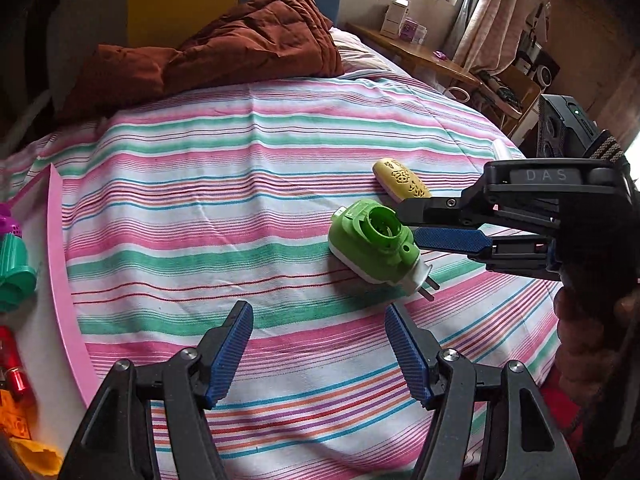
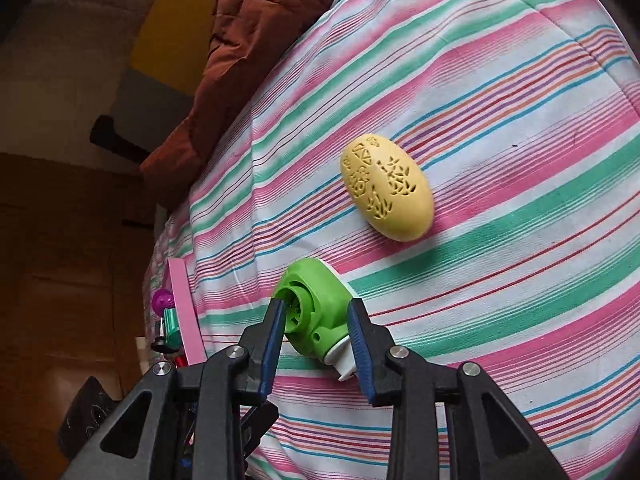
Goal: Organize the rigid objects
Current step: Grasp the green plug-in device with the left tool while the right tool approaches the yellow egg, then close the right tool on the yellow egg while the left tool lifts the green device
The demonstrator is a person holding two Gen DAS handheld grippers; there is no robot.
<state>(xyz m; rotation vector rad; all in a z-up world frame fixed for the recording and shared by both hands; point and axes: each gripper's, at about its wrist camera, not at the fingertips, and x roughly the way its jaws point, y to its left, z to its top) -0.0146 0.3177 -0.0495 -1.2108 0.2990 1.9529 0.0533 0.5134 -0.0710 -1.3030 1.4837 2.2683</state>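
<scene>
At the left edge of the left wrist view we see a flat pink tray lying on the striped pink, green and white bedsheet. Inside it sit a teal ribbed plastic cap, a purple perforated ball and a shiny red cylinder; more lies below them, too cropped to name.

The green and white plastic plug-in vaporizer rests on the sheet, its two prongs pointing away from the tray. Our right gripper has its jaws partly open around this vaporizer: one blue pad sits at the round socket opening, the other just beside the white base. We cannot tell whether the pads press on it.

A yellow oval plastic case with cut-out patterns lies near the vaporizer, beyond it.

Our left gripper is wide open and holds nothing, with the vaporizer ahead of its tips.
</scene>
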